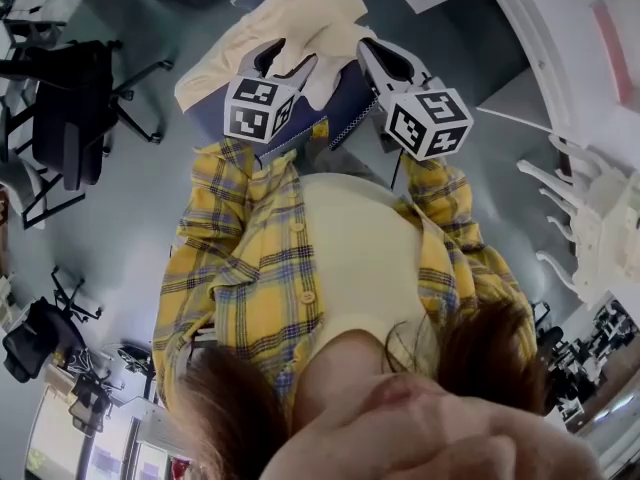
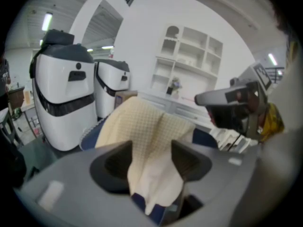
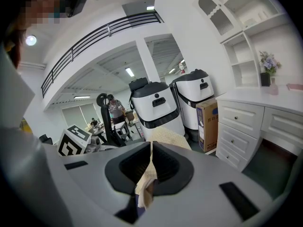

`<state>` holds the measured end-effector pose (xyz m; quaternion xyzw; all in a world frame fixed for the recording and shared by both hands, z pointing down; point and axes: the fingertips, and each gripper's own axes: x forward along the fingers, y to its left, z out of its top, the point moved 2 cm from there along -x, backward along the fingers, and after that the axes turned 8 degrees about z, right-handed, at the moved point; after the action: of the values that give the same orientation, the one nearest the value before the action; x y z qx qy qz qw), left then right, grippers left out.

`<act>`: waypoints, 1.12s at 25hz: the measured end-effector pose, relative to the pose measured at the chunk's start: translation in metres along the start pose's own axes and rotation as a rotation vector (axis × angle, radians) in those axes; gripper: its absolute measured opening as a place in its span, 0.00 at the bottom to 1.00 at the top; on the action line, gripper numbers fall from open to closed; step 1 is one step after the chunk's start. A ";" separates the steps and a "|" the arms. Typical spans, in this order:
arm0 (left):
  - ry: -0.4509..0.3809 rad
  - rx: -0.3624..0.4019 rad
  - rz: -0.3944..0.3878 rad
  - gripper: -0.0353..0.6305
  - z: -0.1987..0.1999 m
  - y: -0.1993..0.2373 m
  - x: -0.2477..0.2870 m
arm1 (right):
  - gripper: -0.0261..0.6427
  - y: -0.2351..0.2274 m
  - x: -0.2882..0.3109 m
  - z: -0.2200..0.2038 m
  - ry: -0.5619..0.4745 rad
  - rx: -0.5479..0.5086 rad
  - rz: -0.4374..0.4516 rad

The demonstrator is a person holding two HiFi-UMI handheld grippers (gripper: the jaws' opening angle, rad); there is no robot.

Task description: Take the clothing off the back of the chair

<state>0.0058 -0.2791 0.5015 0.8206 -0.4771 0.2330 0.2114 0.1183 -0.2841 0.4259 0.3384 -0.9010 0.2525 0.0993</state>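
A cream waffle-knit garment (image 1: 300, 13) is draped over the back of a blue chair (image 1: 345, 108), just ahead of both grippers. My left gripper (image 1: 288, 63) is at the garment's near edge. In the left gripper view its jaws stand apart around a hanging fold of the garment (image 2: 142, 126), and the pads do not press on it; the left gripper (image 2: 151, 160) is open. My right gripper (image 1: 385, 60) is at the garment's right side. In the right gripper view the right gripper (image 3: 150, 162) is shut on a thin fold of the garment (image 3: 165, 138).
A black office chair (image 1: 70, 108) stands on the grey floor to the left. White shelving (image 1: 590, 218) lies to the right. Two white-and-black machines (image 2: 61, 93) stand beyond the chair, with a cardboard box (image 3: 207, 122) and a white drawer cabinet (image 3: 255, 122) beside them.
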 end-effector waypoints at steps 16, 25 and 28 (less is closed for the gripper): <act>0.064 0.180 0.027 0.65 -0.008 -0.012 0.037 | 0.06 -0.019 0.004 0.002 0.009 0.015 0.029; 0.065 0.200 0.132 0.70 -0.001 0.000 0.043 | 0.06 -0.029 0.002 0.005 0.005 0.013 0.028; 0.065 0.200 0.131 0.70 -0.003 0.000 0.044 | 0.06 -0.029 0.001 0.005 0.005 0.016 0.036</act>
<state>0.0243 -0.3074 0.5294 0.7967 -0.4971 0.3190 0.1283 0.1367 -0.3062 0.4339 0.3221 -0.9048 0.2623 0.0944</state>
